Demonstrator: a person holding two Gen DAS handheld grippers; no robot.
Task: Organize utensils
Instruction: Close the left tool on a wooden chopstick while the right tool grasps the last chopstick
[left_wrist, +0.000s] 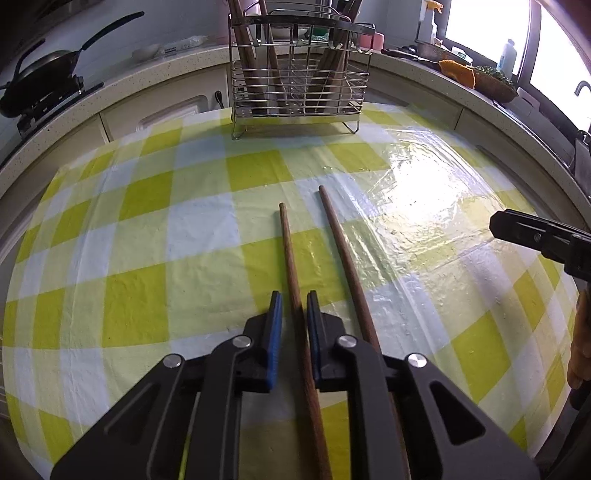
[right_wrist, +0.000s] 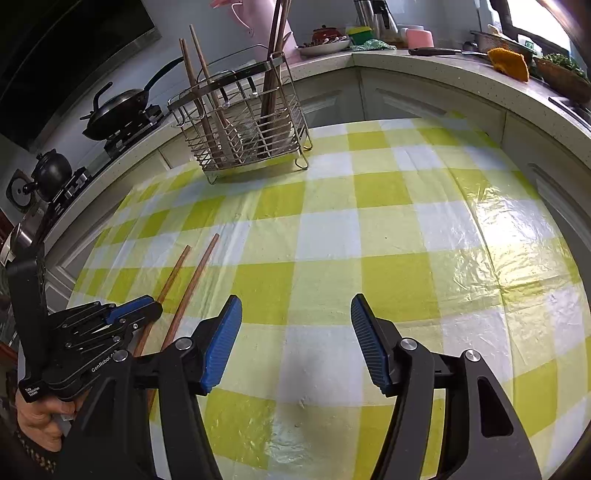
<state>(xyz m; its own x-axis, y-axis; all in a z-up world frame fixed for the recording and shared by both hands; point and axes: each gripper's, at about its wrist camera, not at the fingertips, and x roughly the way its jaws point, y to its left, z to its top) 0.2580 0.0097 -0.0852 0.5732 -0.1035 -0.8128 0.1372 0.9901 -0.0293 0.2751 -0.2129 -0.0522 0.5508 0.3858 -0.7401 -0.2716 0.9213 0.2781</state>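
Gripping slim round wooden chopstick (left_wrist: 291, 266) — smooth

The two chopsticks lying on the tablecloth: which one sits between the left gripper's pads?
The shorter-looking left chopstick, clamped by the left gripper; the other chopstick lies free just right of it.

Cloth (right_wrist: 388, 229) bare centre and right; wire rack (right_wrist: 243, 129) blocks upper left; 2 chopsticks (right_wrist: 192, 280) lower left.
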